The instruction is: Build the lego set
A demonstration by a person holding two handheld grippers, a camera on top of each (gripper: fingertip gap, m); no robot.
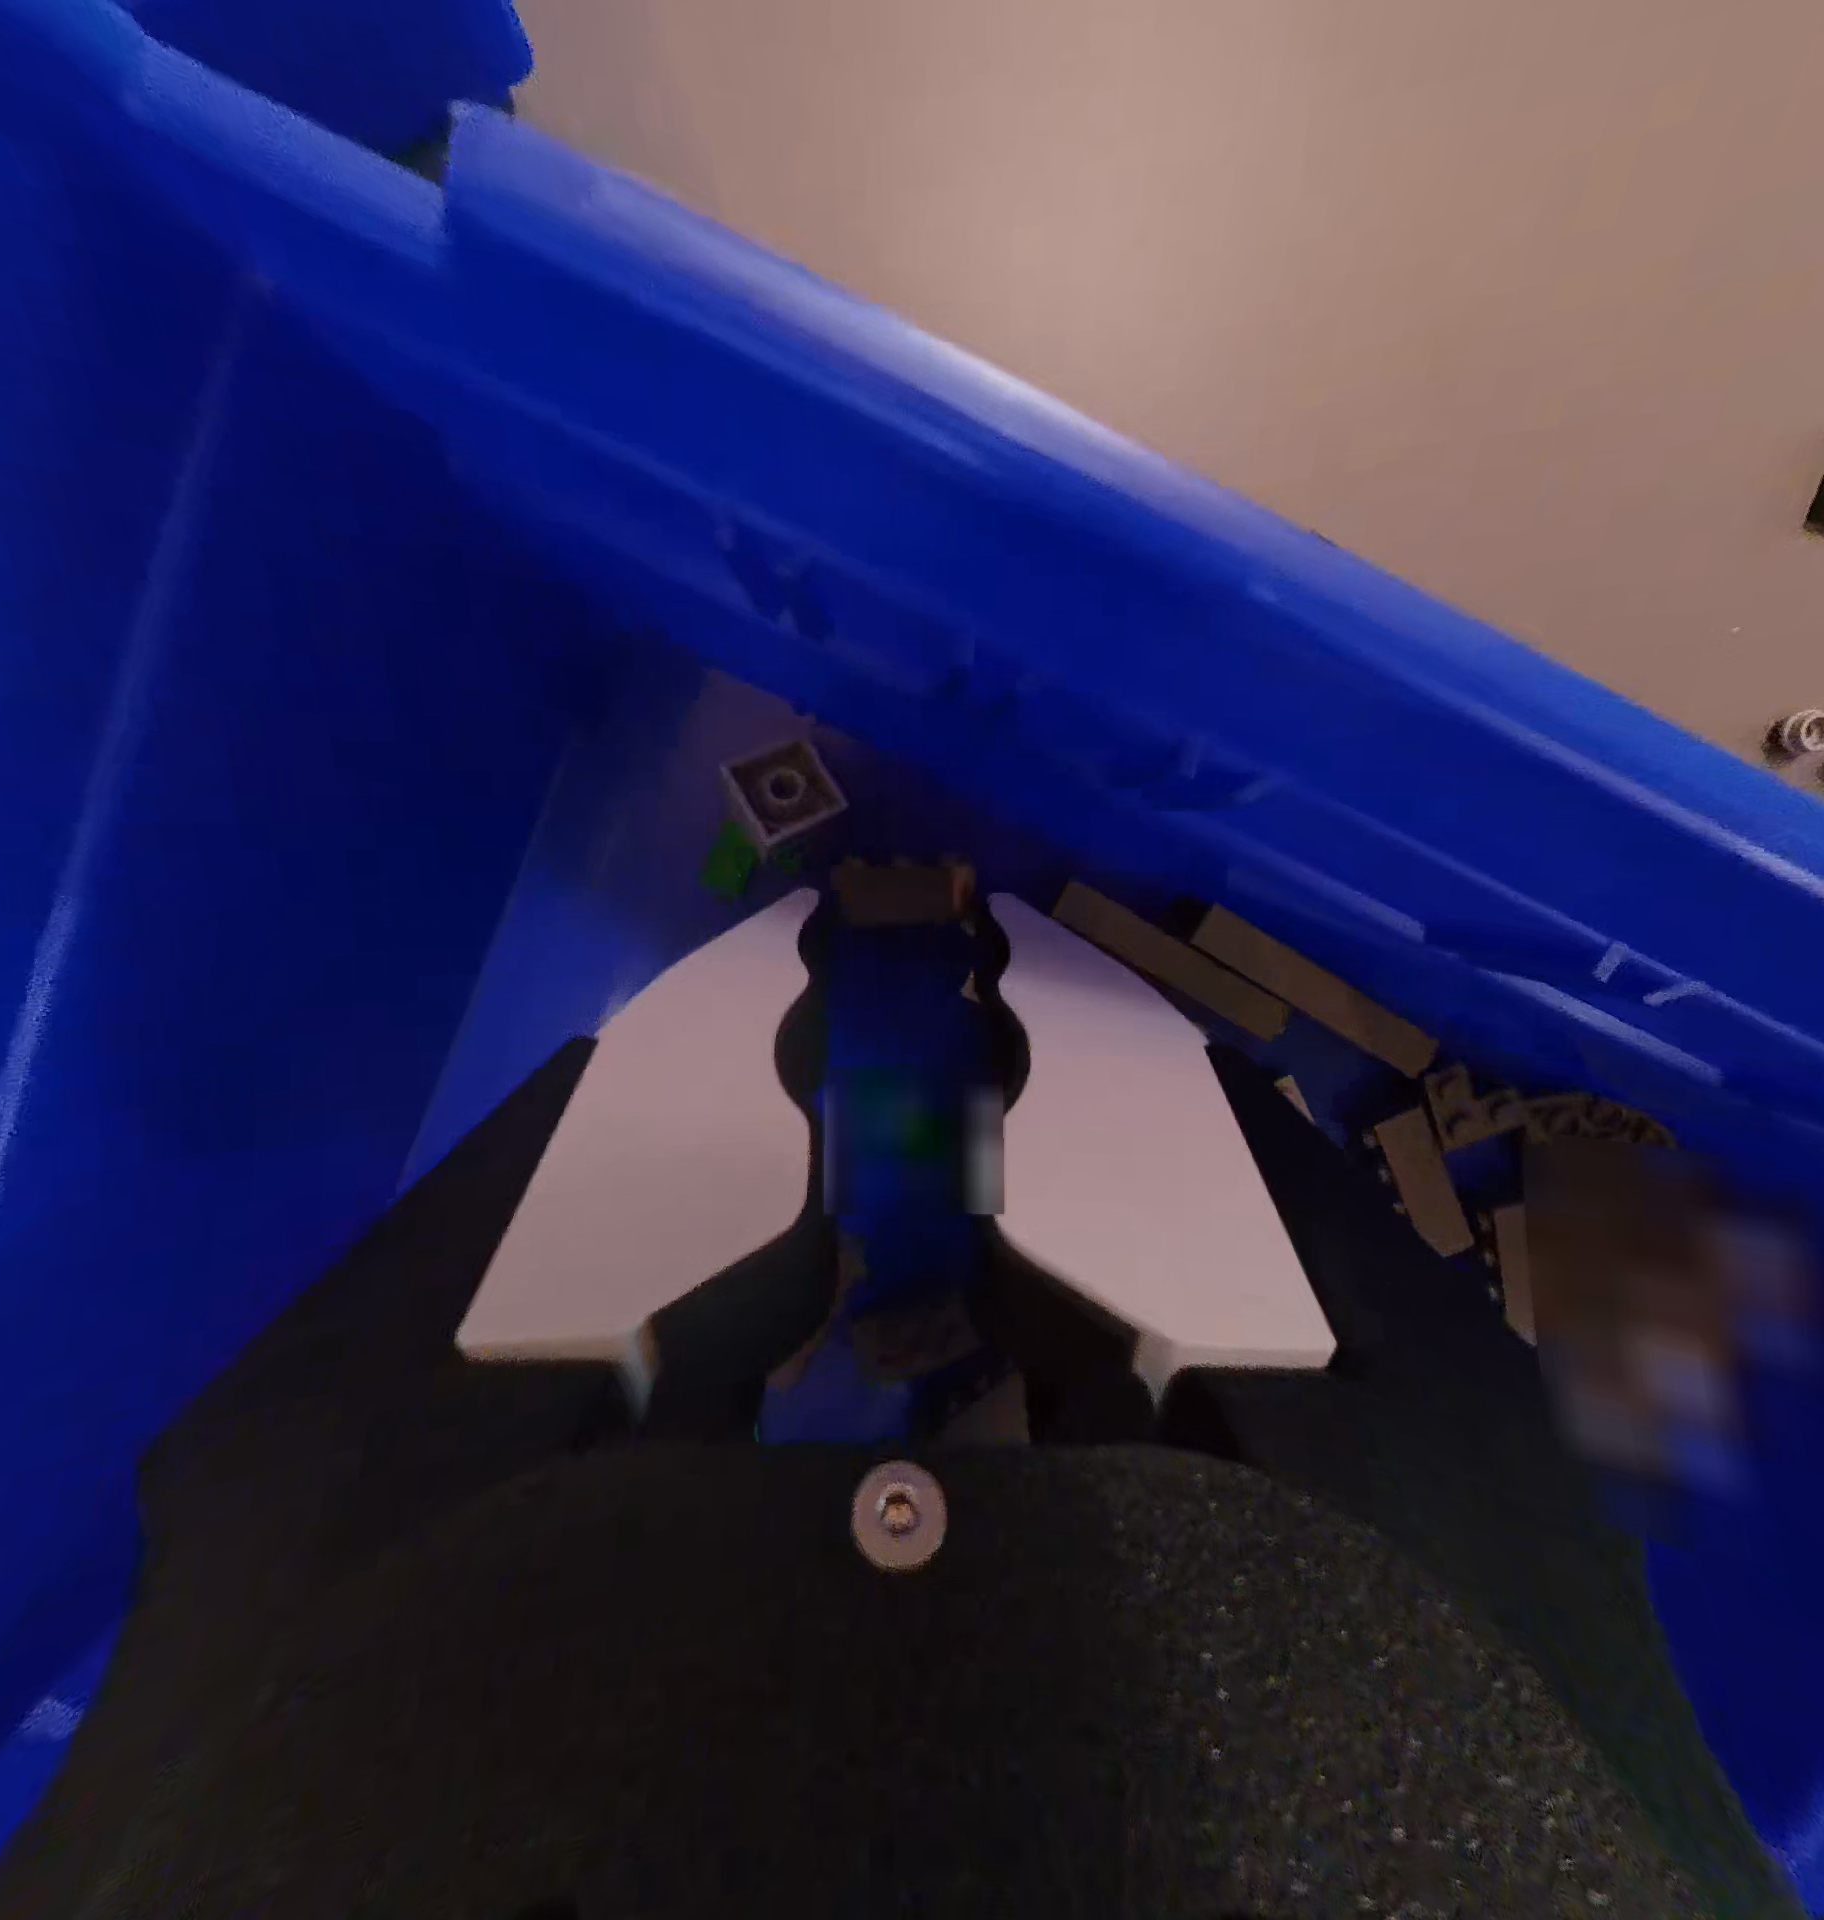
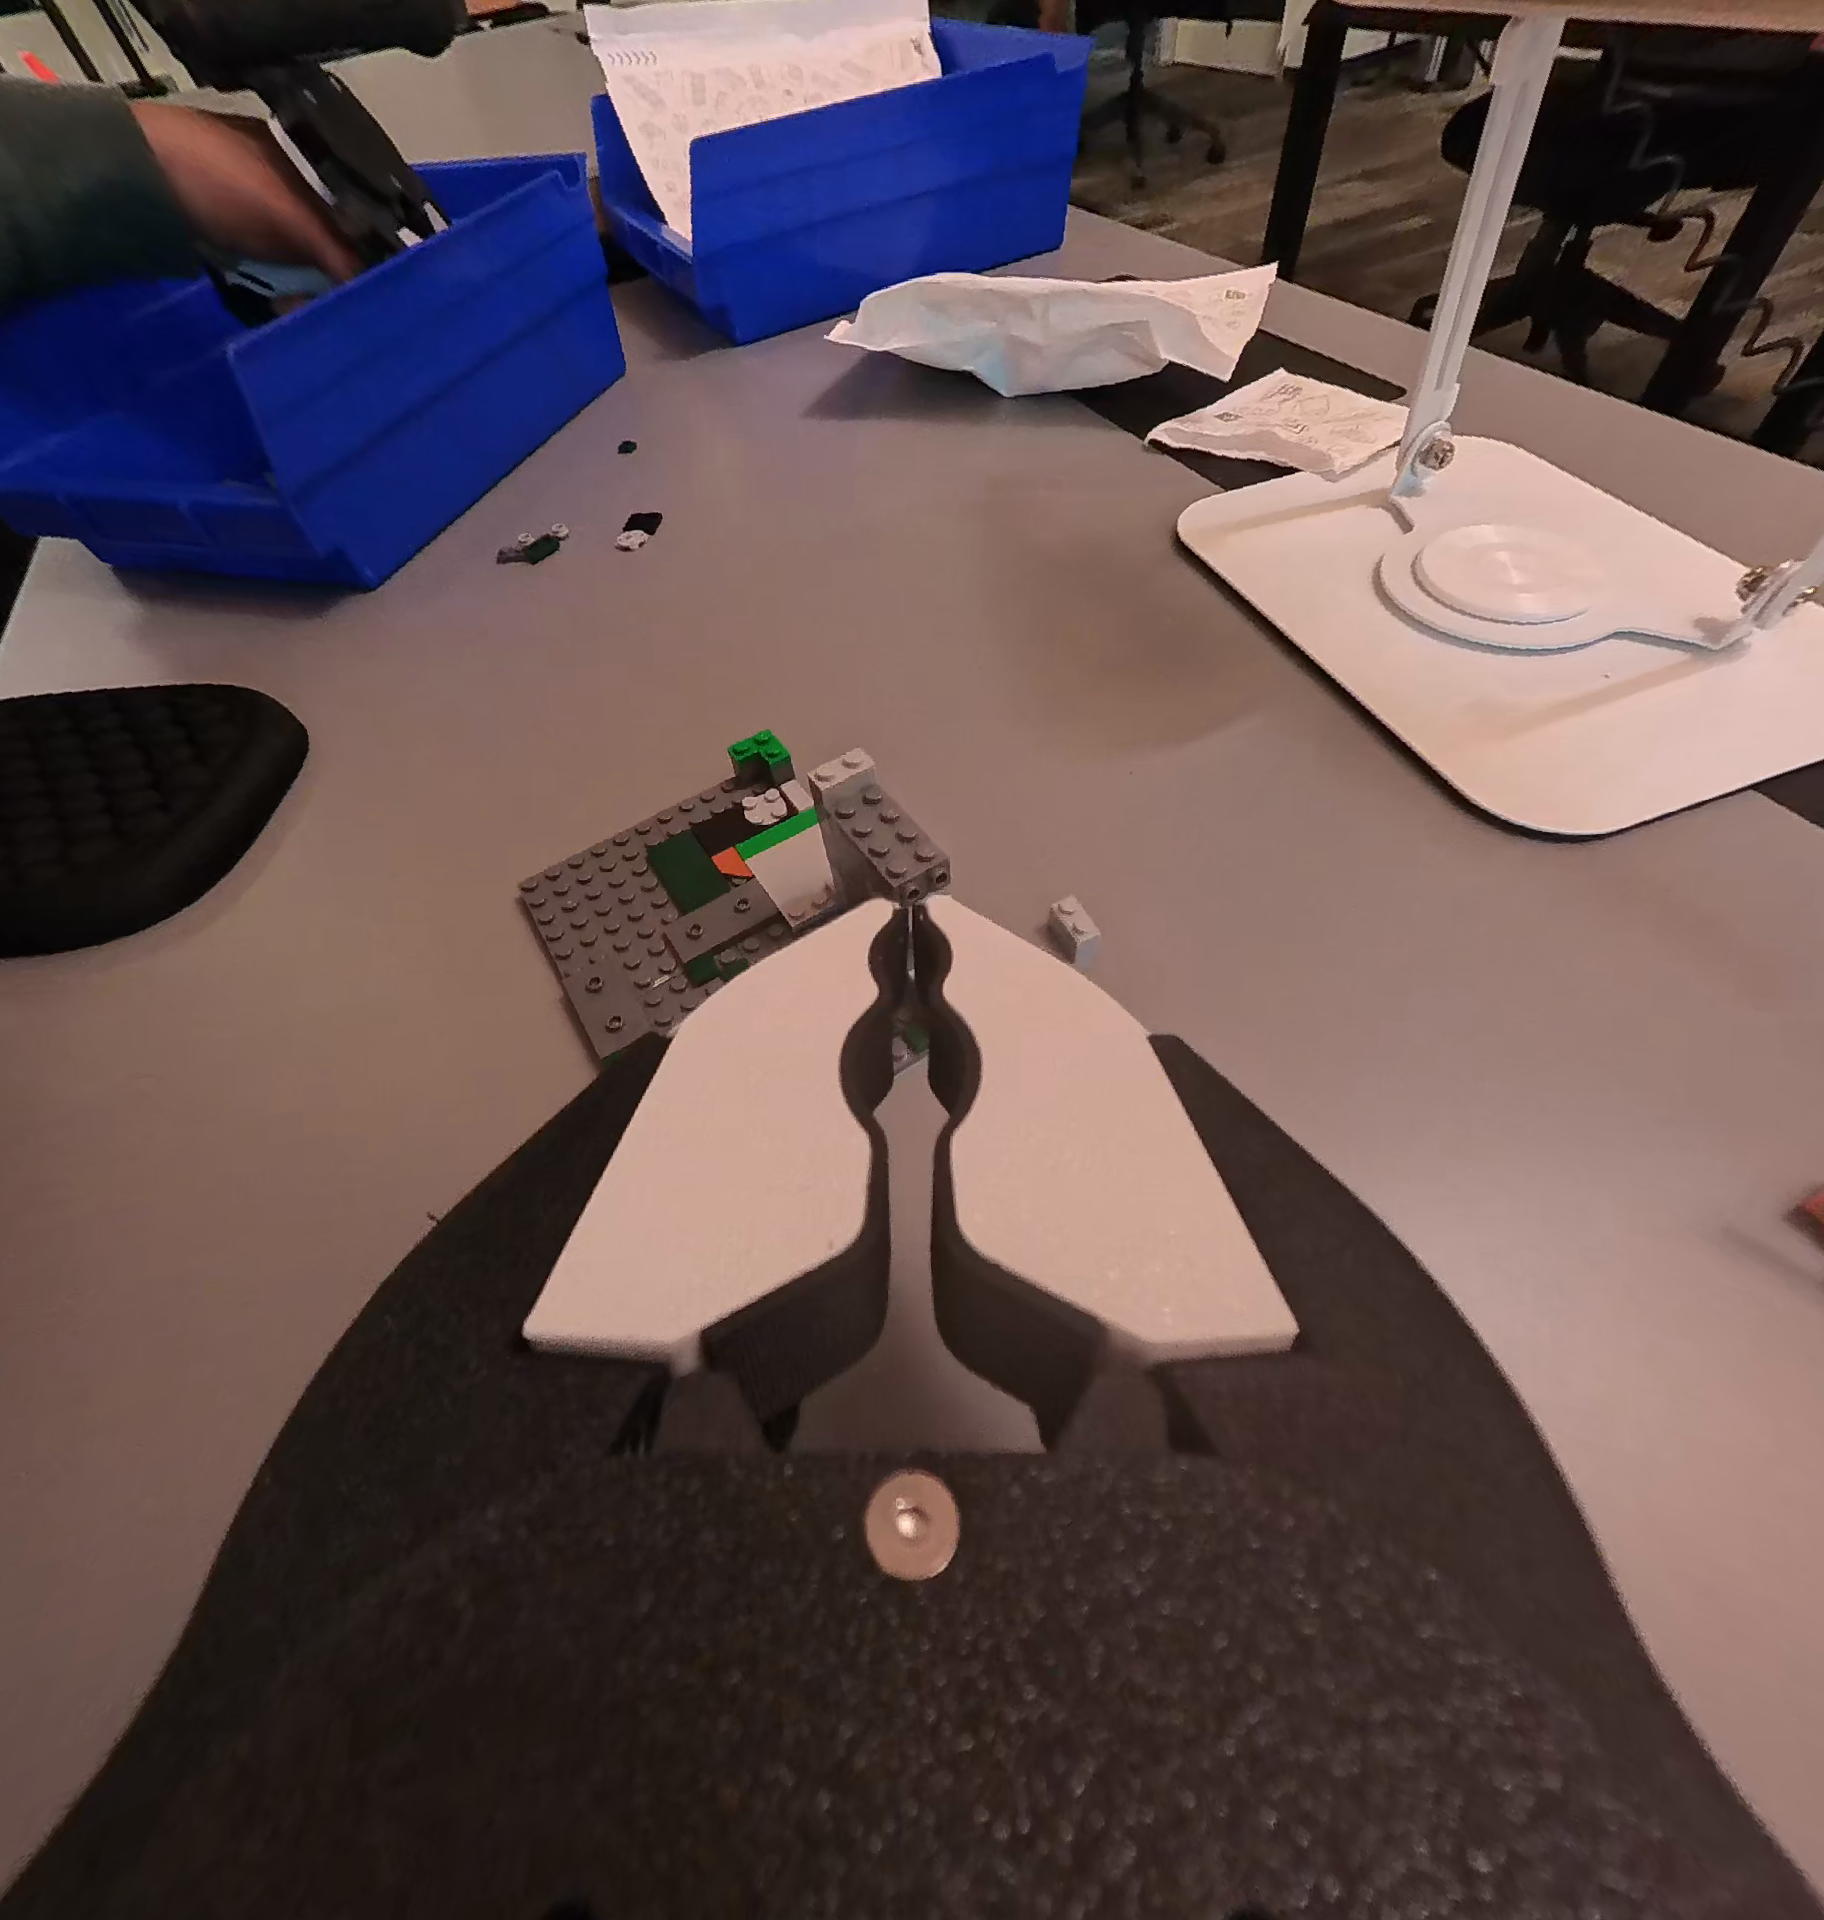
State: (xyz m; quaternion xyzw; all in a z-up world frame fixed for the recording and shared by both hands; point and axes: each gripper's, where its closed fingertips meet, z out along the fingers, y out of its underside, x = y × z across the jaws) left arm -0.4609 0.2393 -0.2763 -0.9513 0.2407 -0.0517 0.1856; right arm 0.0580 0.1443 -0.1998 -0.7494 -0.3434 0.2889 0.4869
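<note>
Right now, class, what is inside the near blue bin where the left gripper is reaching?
Inside the near blue bin, loose grey bricks and a small green piece lie along one wall. The left gripper hides whatever lies beneath it.

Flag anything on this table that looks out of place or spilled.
A few small loose pieces lie scattered on the table beside the near blue bin, outside it. A crumpled white bag sits mid-table. One grey brick lies apart from the baseplate build.
</note>
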